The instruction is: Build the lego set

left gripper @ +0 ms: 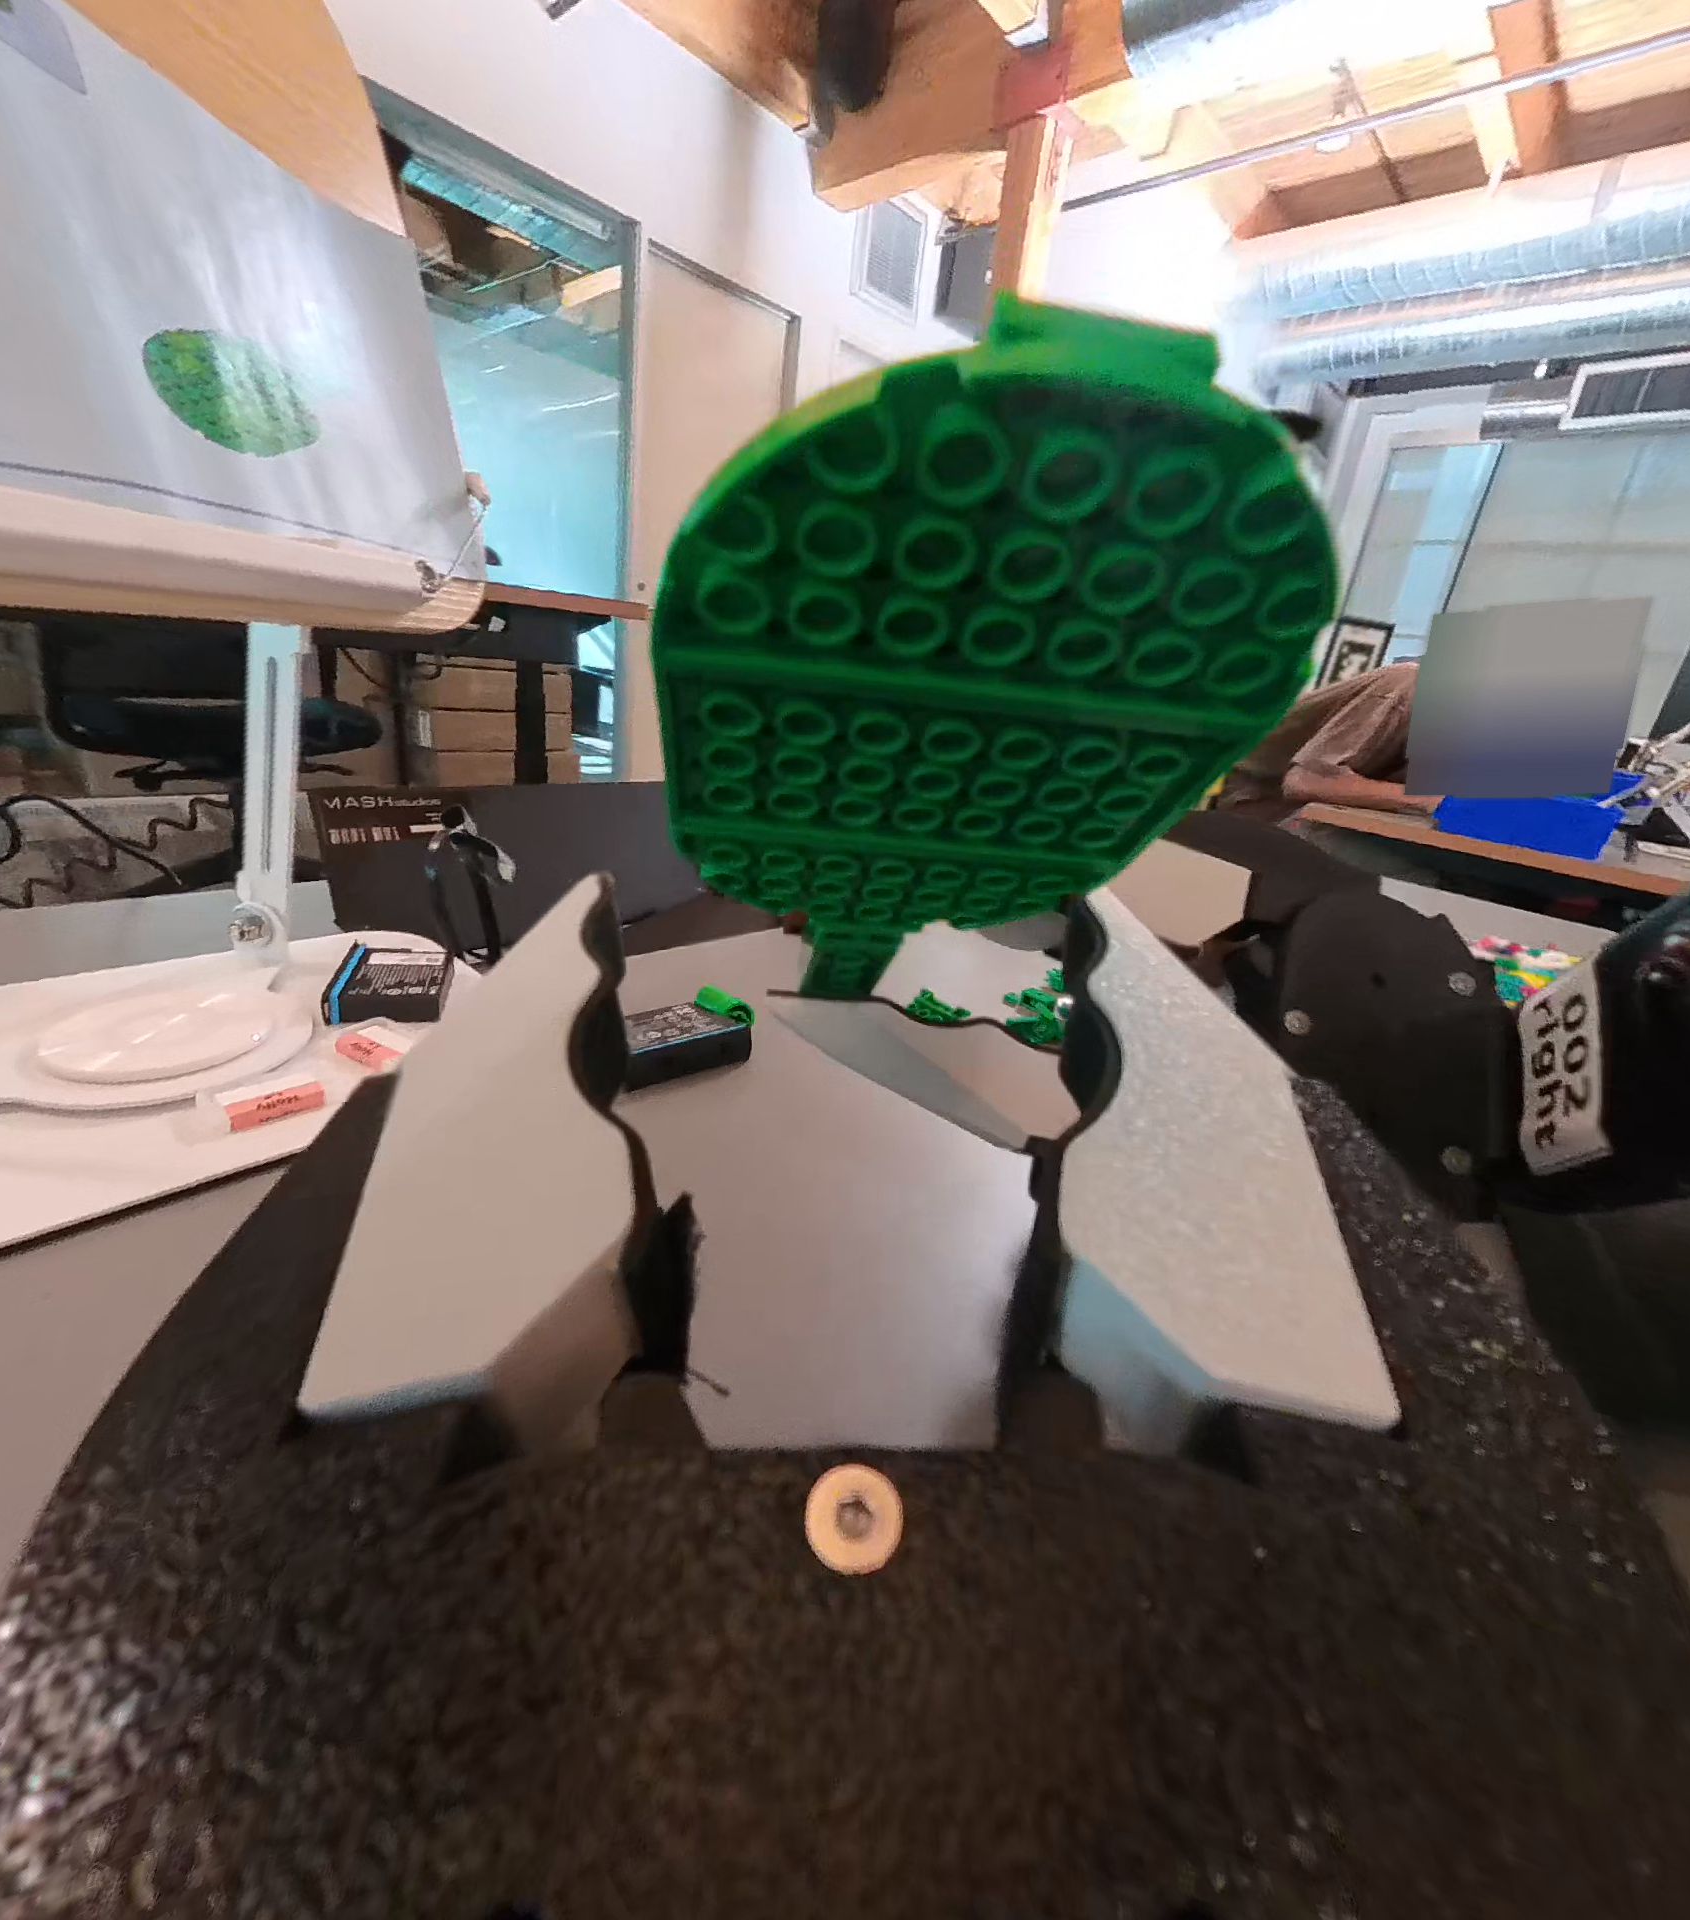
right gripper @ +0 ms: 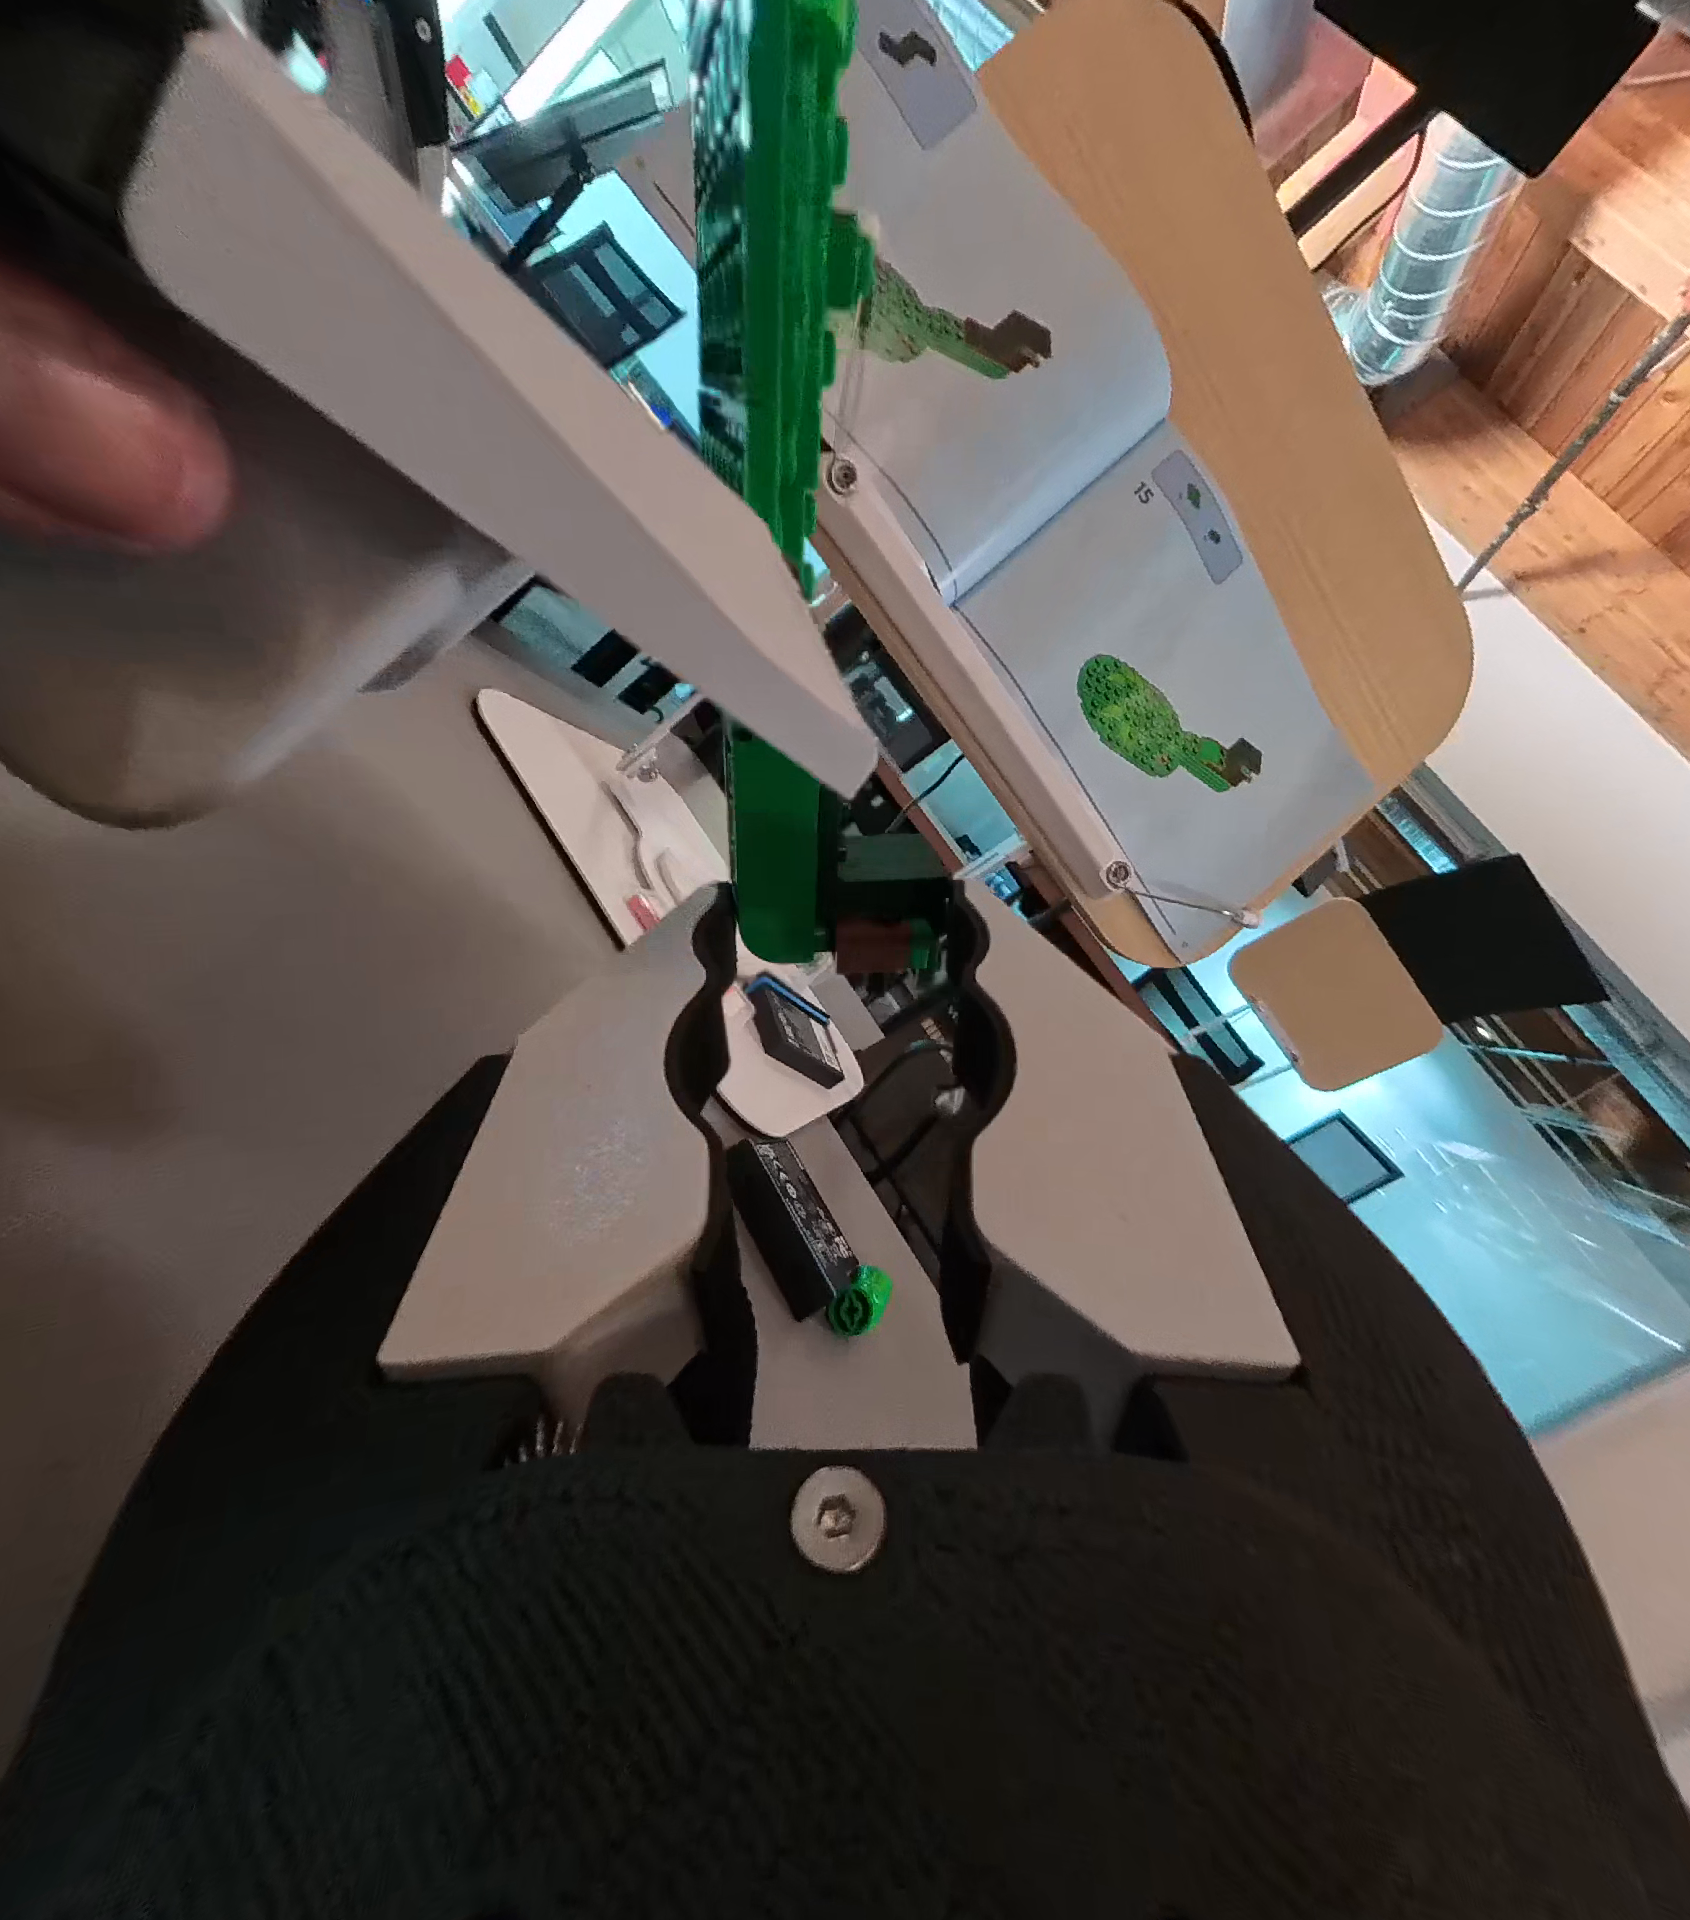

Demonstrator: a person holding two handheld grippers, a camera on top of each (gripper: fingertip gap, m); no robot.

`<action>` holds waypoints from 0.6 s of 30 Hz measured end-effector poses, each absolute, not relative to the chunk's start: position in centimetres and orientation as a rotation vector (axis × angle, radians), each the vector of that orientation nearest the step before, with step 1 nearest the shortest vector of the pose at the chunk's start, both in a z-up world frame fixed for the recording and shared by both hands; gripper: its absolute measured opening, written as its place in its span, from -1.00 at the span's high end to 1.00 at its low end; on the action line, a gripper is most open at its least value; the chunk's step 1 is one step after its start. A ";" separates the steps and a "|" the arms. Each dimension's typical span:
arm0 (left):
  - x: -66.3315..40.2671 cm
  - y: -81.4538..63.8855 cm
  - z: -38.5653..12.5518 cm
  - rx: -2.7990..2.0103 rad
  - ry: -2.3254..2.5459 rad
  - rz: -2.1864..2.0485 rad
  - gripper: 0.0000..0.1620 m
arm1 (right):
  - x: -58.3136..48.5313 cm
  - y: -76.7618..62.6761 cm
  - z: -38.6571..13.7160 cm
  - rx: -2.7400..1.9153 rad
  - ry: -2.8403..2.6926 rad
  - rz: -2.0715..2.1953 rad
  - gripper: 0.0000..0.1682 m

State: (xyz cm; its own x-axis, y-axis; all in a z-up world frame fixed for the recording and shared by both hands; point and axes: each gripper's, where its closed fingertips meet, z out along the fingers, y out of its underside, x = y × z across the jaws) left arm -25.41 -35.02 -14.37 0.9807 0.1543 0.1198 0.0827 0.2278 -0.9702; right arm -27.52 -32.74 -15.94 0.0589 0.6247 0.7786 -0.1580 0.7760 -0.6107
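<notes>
The large round green lego plate assembly (left gripper: 986, 644) is lifted off the grey tabletop (left gripper: 851, 1226) and held upright in the air, its underside of ring-shaped sockets facing the left wrist camera. The right hand-held gripper (right gripper: 841, 935) is clamped on its lower end, where the narrow green stem and a few dark brown and dark green bricks (right gripper: 888, 914) sit between the fingertips; this grip at the stem leaves the broad face free, apparently so that it can be turned and inspected or worked on. The left hand-held gripper (left gripper: 841, 956) stands with its jaws spread apart and holds nothing; in the right wrist view one of its pale fingers (right gripper: 508, 447) crosses in front of the plate edge and seems to touch or nearly touch it, probably to steady the plate or to take it over, though contact cannot be told for certain. A person's fingertip (right gripper: 62, 405) shows beside that finger. Behind, an open instruction booklet (right gripper: 1184, 665) rests on a light wooden stand (right gripper: 1340, 520), set upright so the pictured green model can be compared with the build. On the tabletop lie a flat black battery pack (right gripper: 789, 1236) with a small round green lego piece (right gripper: 860, 1311) next to it, and loose green lego pieces (left gripper: 986, 1006) wait farther back, within reach for later steps. The build looks partway done.
</notes>
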 end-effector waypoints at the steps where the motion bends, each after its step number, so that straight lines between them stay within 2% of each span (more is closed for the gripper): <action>1: -25.3 -34.9 -14.4 -1.350 -0.195 0.054 0.01 | -27.6 -32.6 -16.0 -0.419 -1.396 0.610 0.53; 5: -24.7 -34.7 -14.6 -1.370 -0.153 0.080 0.19 | -27.7 -32.4 -16.2 -0.428 -1.404 0.588 0.53; 11: -24.9 -34.7 -14.7 -1.377 -0.167 0.086 0.19 | -27.8 -32.0 -16.2 -0.438 -1.395 0.551 0.53; 12: -25.2 -34.7 -14.6 -1.374 -0.181 0.101 0.12 | -27.9 -31.7 -16.3 -0.449 -1.396 0.531 0.53; 14: -26.5 -35.2 -14.6 -1.362 -0.249 0.188 -0.32 | -28.2 -30.9 -16.8 -0.487 -1.409 0.494 0.53; 16: -27.0 -35.4 -14.5 -1.366 -0.268 0.217 -0.50 | -28.3 -30.2 -16.8 -0.515 -1.404 0.488 0.53; 18: -27.0 -35.6 -14.3 -1.359 -0.274 0.213 -0.61 | -28.3 -29.9 -16.8 -0.513 -1.401 0.474 0.53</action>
State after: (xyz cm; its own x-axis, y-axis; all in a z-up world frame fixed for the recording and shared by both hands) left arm -26.99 -35.58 -14.28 0.9490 0.3074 0.0696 0.0073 0.1993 -0.9799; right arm -28.29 -29.87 -16.78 0.1120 0.5949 0.7960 -0.0111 0.8017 -0.5976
